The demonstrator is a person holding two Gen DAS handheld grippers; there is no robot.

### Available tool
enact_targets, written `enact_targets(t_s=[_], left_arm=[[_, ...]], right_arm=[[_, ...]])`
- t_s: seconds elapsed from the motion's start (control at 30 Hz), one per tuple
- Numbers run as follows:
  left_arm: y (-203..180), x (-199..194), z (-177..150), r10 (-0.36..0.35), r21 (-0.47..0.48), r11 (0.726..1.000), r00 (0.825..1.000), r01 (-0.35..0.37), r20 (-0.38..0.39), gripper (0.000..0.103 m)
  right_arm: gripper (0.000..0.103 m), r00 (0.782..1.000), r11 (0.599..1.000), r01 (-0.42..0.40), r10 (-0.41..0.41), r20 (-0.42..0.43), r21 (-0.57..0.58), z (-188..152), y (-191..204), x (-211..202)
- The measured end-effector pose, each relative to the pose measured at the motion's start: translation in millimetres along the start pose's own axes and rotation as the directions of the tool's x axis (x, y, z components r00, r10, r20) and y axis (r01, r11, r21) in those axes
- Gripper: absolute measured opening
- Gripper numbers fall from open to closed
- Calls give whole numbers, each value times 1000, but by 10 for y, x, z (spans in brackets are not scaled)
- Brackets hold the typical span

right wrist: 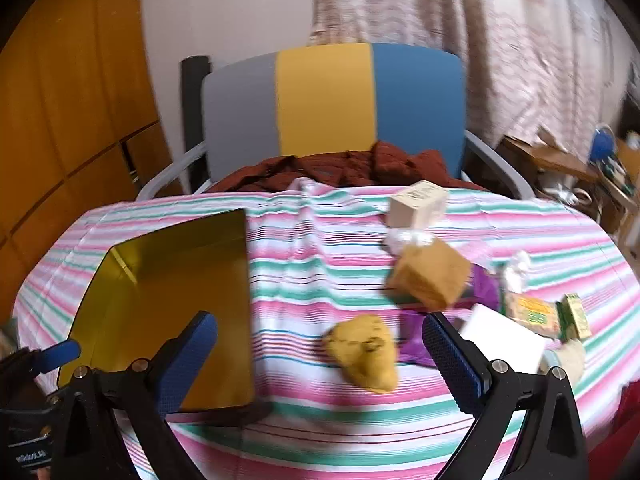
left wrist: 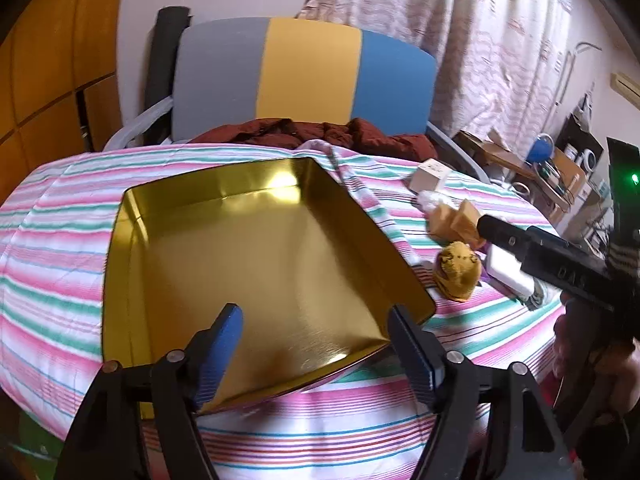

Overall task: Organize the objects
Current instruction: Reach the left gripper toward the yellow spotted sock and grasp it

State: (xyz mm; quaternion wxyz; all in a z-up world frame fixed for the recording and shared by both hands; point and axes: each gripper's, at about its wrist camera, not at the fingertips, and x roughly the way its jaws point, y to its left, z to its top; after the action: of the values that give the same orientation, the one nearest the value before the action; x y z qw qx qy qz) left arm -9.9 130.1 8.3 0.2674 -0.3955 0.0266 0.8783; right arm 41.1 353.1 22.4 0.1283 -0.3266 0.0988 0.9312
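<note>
- Your left hand-held gripper [left wrist: 312, 344] is spread wide, nothing between the blue pads; it hangs over the near edge of the gold tin tray [left wrist: 240, 240].
- Your right hand-held gripper [right wrist: 320, 356] is also spread, empty, with the yellow knit toy [right wrist: 362, 352] lying on the cloth between its fingers in the right wrist view. Contact not visible.
- Gold tin tray sits on the striped cloth [right wrist: 320, 240] covering the tabletop, left side, nothing inside it.
- Yellow knit toy lies just right of the tray, apart from it.
- Behind the toy: a tan cube-shaped block [right wrist: 430, 276], then a cream box [right wrist: 418, 204] near the far edge; something white and crinkly sits between them.
- To the right: a white flat box [right wrist: 504, 336], a purple item [right wrist: 416, 340] partly hidden, and small green-yellow packets [right wrist: 574, 316]. Blurred, can't read labels.
- A chair with grey, yellow and blue back [right wrist: 326, 100] stands past the tabletop, dark red cloth [right wrist: 360, 168] heaped on its seat.
</note>
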Motion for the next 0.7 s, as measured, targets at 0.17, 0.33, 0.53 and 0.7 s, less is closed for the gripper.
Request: enact_targets(t_s=[0.17,0.33,0.53,0.7], left_arm=[[-197,88,65,-35,53,998,999,36,-10,81],[-418,210,149,-62,106,992,997,67,-46,81],[-690,370,254,-123,155,978,987,137,-99,79],[-1041,505,314,-160,236,954,980,184,-116,79]], right_arm=[[103,999,995,48,-49,8,86,114,-430,-60],[103,996,981,84,-88,16,174,235,-883,-134],[103,991,964,109,-124,50,241,337,-1428,-167],[103,991,935,73,-106,77,346,216,-1820,-151]])
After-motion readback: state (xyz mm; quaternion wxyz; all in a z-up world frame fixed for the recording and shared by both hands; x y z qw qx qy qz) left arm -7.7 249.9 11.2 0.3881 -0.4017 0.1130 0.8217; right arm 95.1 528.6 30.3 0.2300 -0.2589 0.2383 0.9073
